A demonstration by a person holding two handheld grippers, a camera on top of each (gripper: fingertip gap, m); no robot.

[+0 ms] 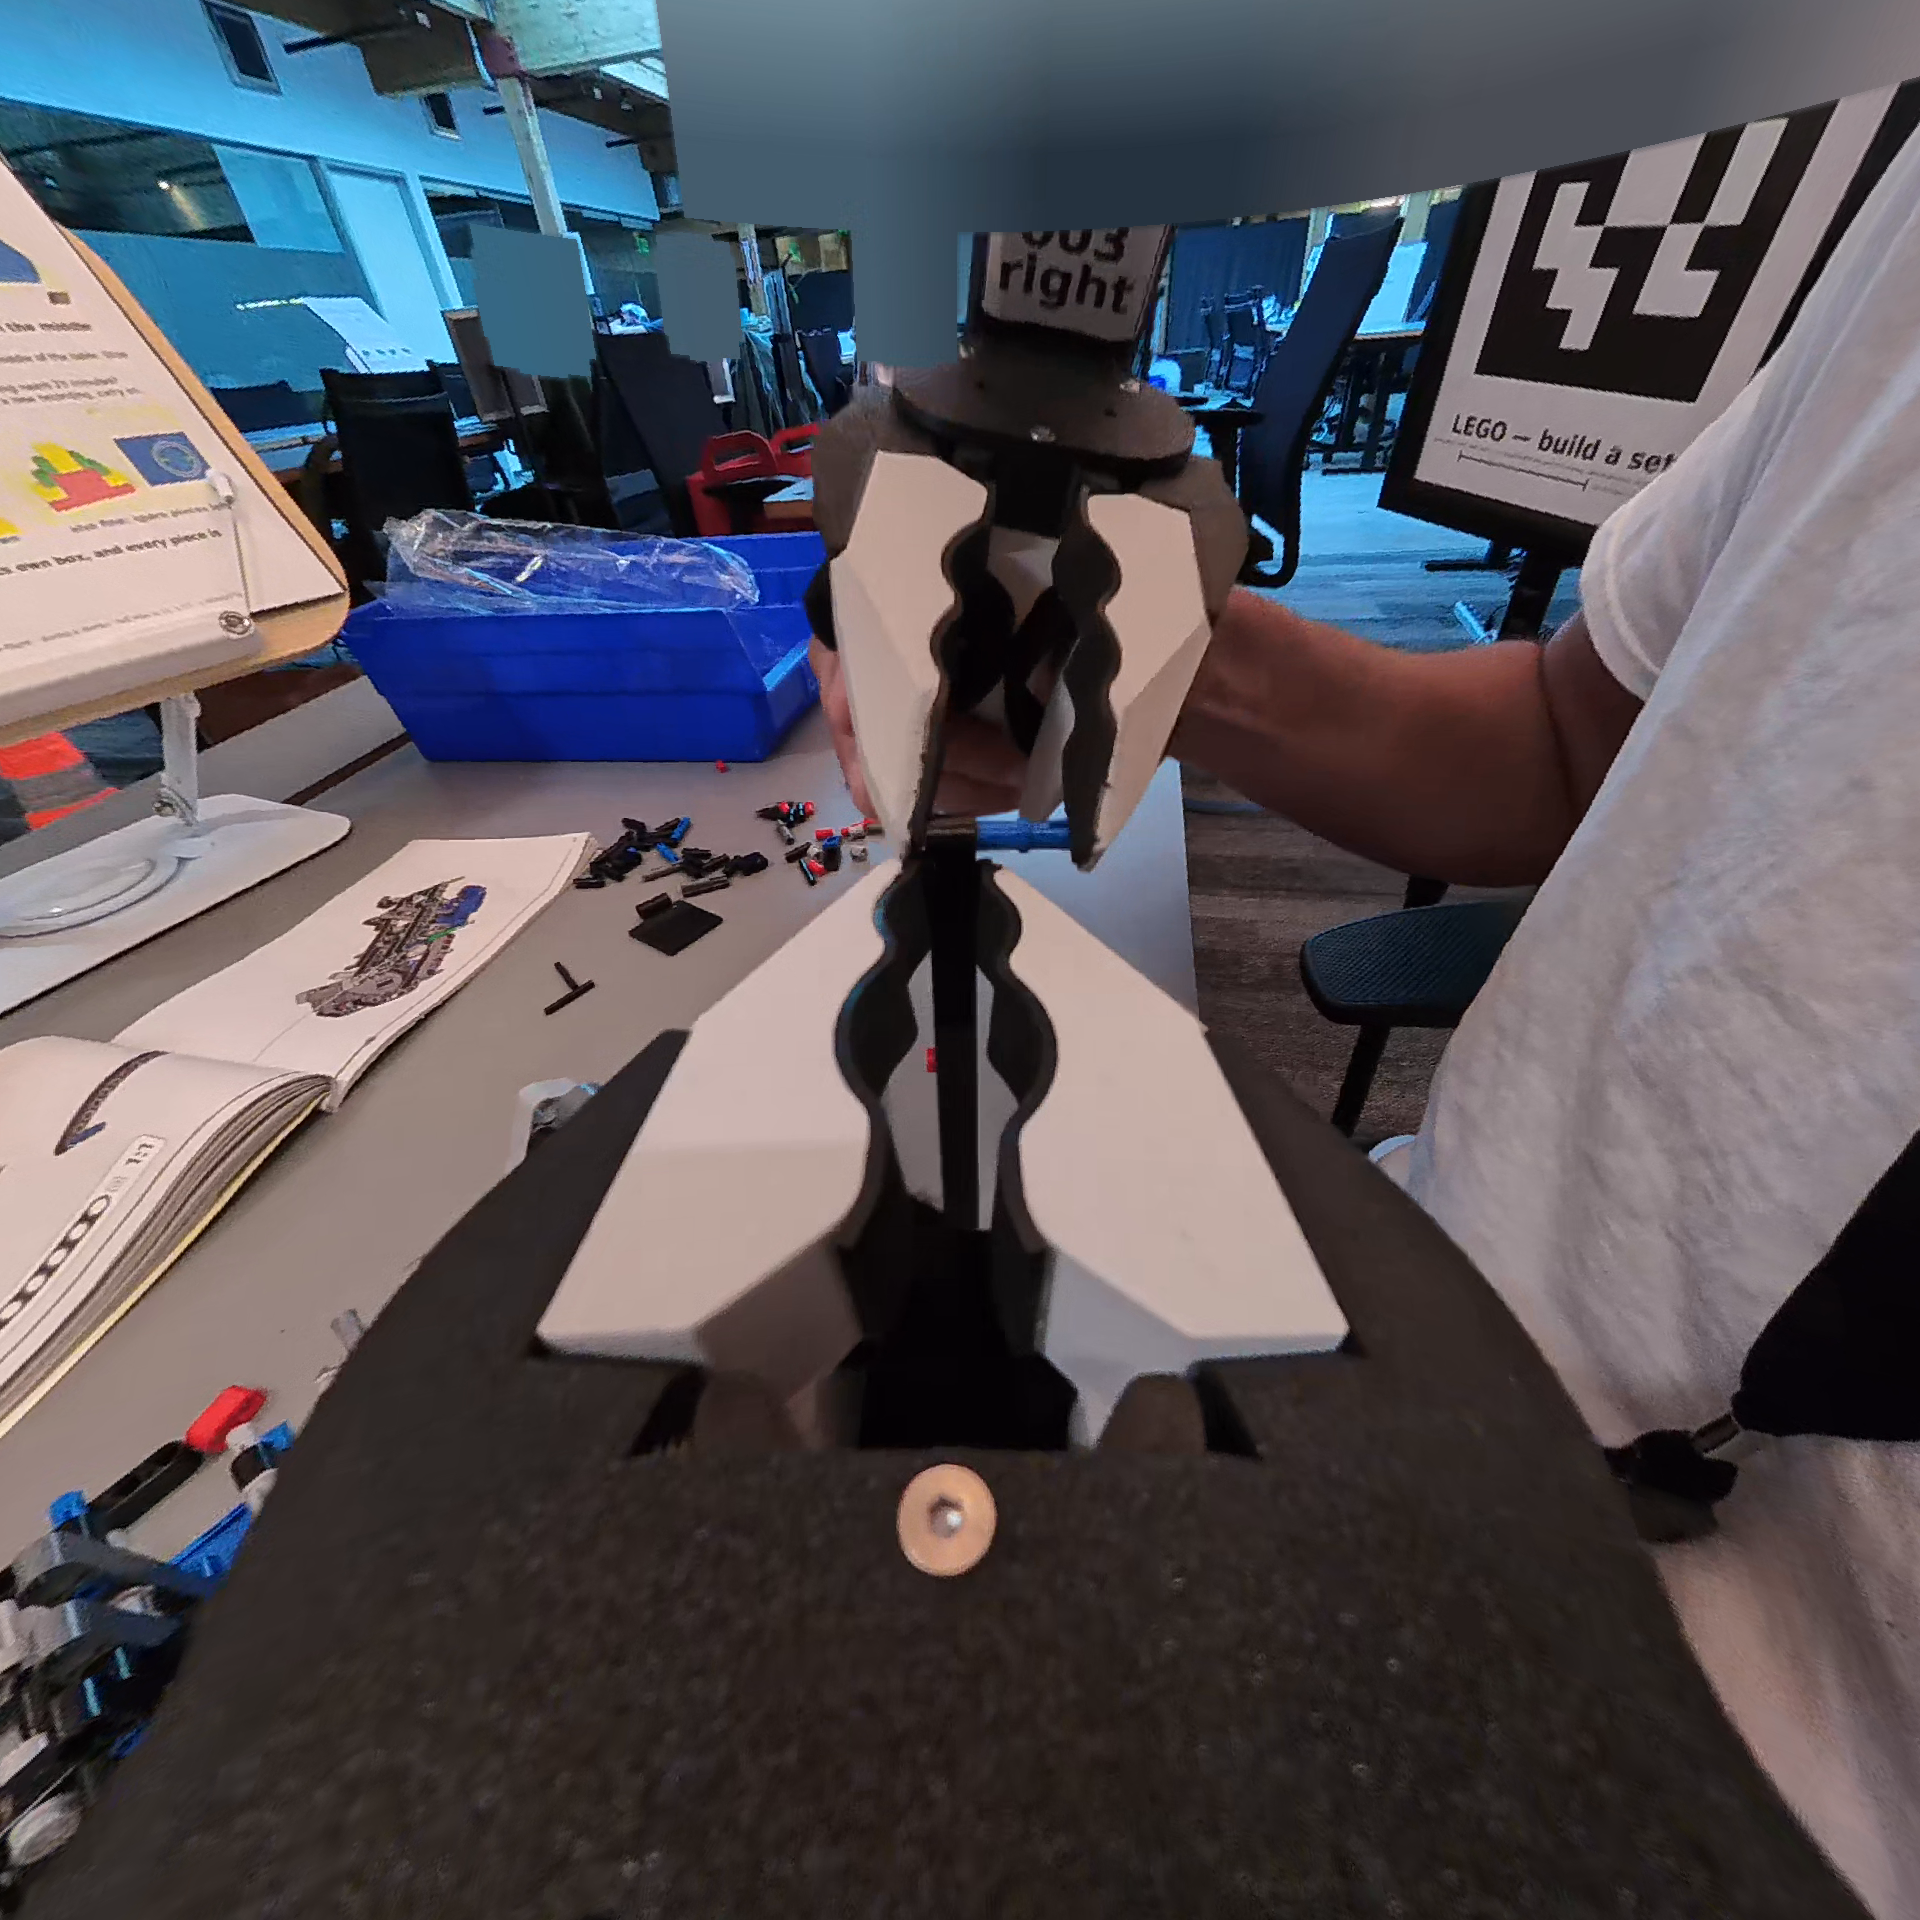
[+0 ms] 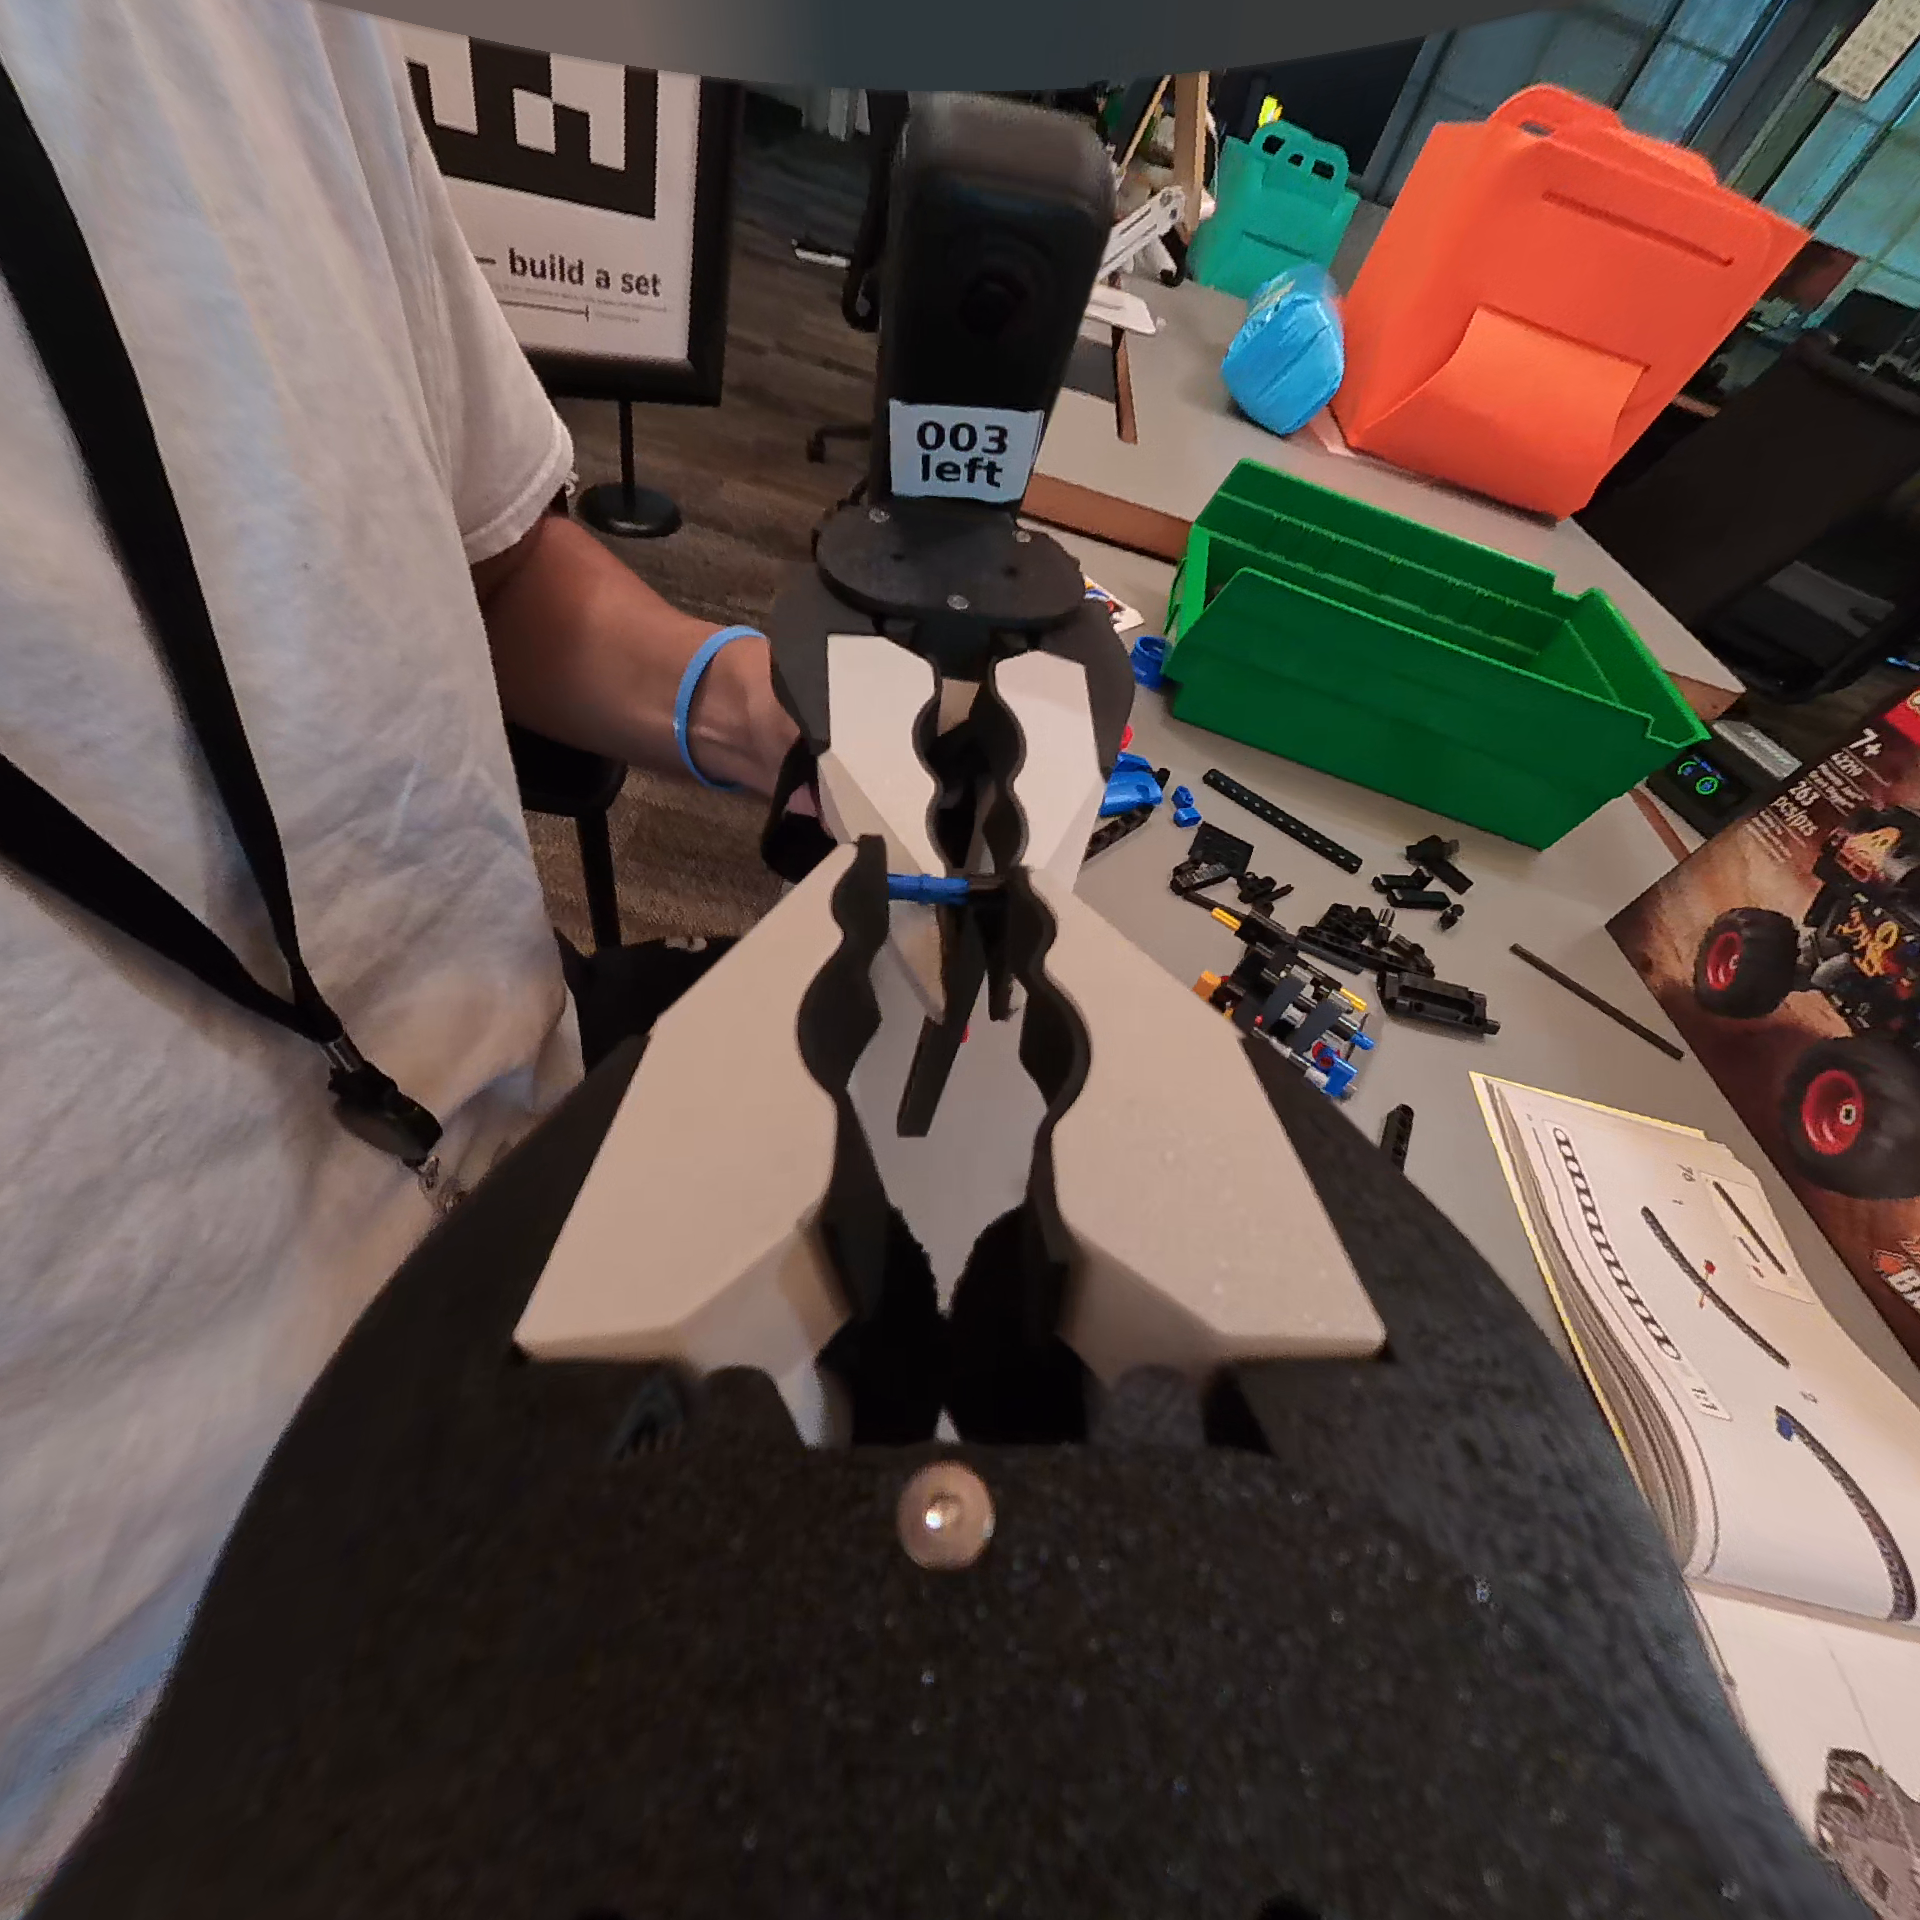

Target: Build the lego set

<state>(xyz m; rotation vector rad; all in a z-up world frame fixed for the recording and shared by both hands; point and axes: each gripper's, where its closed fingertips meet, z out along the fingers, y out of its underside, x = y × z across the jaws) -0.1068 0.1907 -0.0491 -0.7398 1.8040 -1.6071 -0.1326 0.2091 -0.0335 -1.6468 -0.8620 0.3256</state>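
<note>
Both grippers meet tip to tip in the air above the table edge. My left gripper (image 1: 948, 894) is shut on a long thin black beam (image 1: 954, 1039) that runs back between its fingers. My right gripper (image 1: 1000, 850) faces it from above and is shut on a small blue pin (image 1: 1023, 834) held crosswise against the beam's far end. In the right wrist view, the right gripper (image 2: 940, 873) pinches the blue pin (image 2: 923, 888). The left gripper (image 2: 982, 873) comes in from the far side with the black beam (image 2: 935, 1049) hanging towards the camera.
A blue bin (image 1: 592, 675), loose small pieces (image 1: 686, 857), an open instruction book (image 1: 343, 956) and a partial build (image 1: 94, 1600) lie to the left. A green bin (image 2: 1403, 686), black parts (image 2: 1340, 935), a booklet (image 2: 1704, 1351) and the set's box (image 2: 1808, 987) lie to the right. A person in a white shirt stands close. The grippers are tip to tip, or close to it.
</note>
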